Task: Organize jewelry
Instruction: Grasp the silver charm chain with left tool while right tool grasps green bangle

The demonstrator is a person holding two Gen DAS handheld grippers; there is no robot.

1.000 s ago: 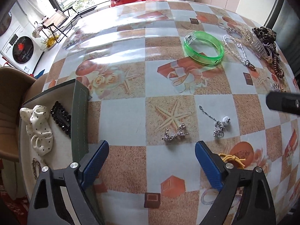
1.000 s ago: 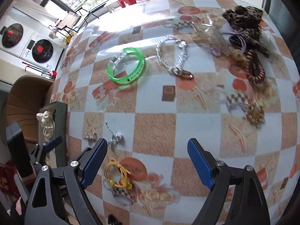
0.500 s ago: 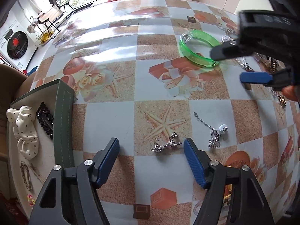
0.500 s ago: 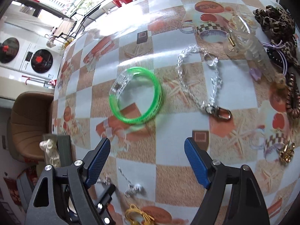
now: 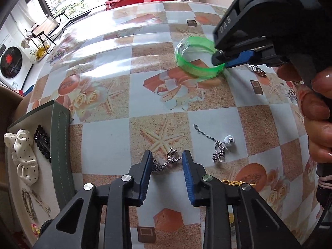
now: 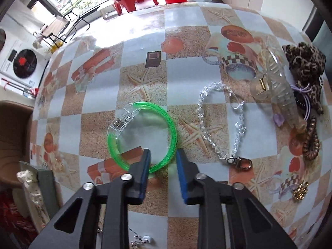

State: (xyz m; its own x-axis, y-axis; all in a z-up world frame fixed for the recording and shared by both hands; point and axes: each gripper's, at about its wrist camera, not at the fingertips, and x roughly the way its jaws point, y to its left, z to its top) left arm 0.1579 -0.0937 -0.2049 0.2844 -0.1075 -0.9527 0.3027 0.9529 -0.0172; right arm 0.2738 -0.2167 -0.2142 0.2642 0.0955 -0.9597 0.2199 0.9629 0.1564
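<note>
Left wrist view: both grippers straddle jewelry on the patterned table [image 5: 207,16].

The left gripper [image 5: 167,161], jaws partly open, brackets a silver chain earring [image 5: 166,162], not clamped. The right gripper [image 6: 162,159], likewise narrowed but unclosed, has one blue pad inside the translucent green plastic bangle [image 6: 143,134] and one outside its rim.

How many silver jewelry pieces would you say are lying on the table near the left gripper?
2: a silver chain piece between the left gripper's fingers, and a silver chain with a white bead just right of it. Others may be hidden.
</note>
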